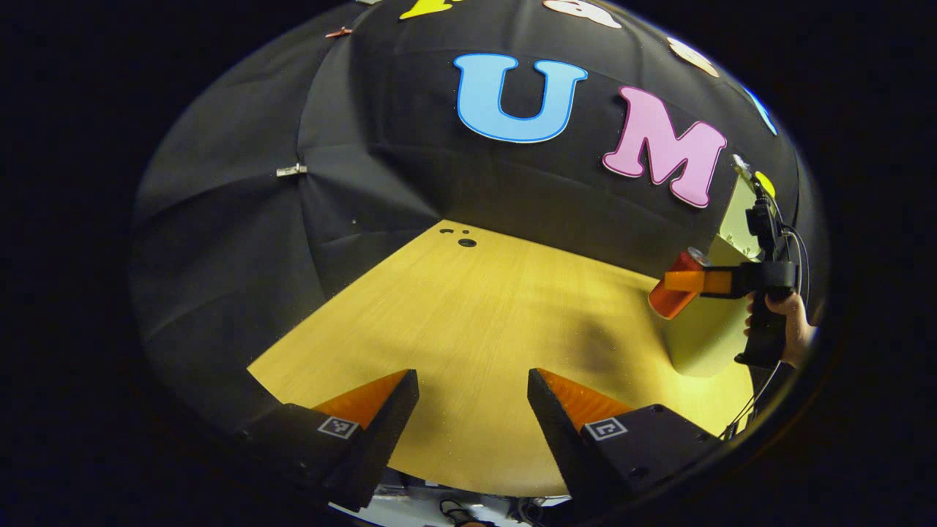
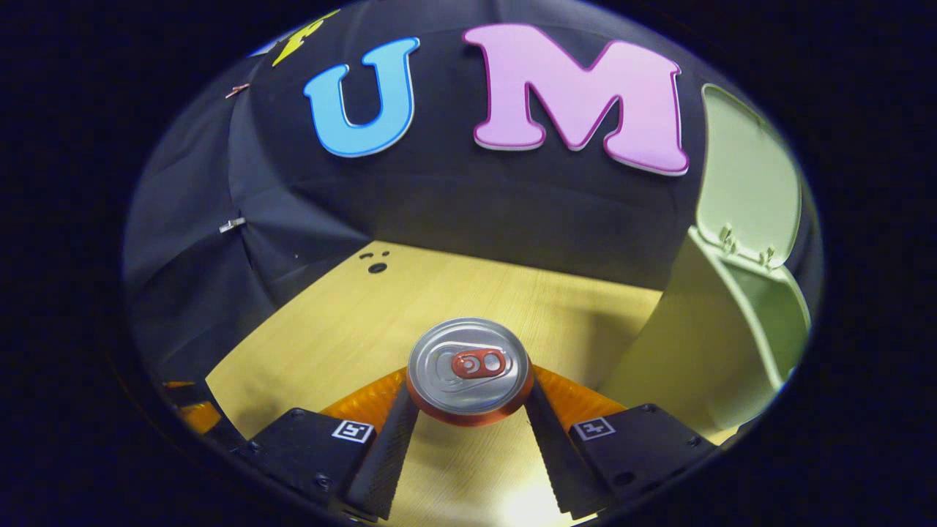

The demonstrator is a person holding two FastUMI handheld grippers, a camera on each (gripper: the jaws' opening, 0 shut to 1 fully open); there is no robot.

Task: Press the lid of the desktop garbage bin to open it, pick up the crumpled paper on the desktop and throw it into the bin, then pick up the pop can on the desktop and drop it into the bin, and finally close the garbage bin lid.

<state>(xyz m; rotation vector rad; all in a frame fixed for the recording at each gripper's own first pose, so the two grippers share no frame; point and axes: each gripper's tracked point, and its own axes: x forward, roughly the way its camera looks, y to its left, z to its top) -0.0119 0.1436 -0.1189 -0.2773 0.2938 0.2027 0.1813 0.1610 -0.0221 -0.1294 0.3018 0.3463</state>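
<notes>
In the right gripper view, closest to me, the right gripper (image 2: 468, 410) has its two fingers pressed on the sides of the pop can (image 2: 469, 369), just below its top rim. I hold the can tilted, with its top toward the camera, above the wooden desktop (image 2: 344, 329). In the left gripper view the can (image 1: 675, 287) hangs beside the upper part of the garbage bin (image 1: 703, 337), not yet over the opening.

The left gripper (image 1: 472, 410) has its fingers wide apart and holds nothing, low over the near edge of the desktop.

Farther on, near the right edge of the desktop, the bin (image 2: 688, 351) stands with its lid (image 2: 747, 176) raised upright.

I judge these risks: the grip is high on the can and the can is smooth, so it may slip or turn between the fingers. If I release too early, it hits the rim and falls on the desktop. A push against the wall could move the light bin or knock the lid down.

The inside of the bin is mostly hidden, so I cannot tell if the crumpled paper is in there. The base of the bin is cut off.
</notes>
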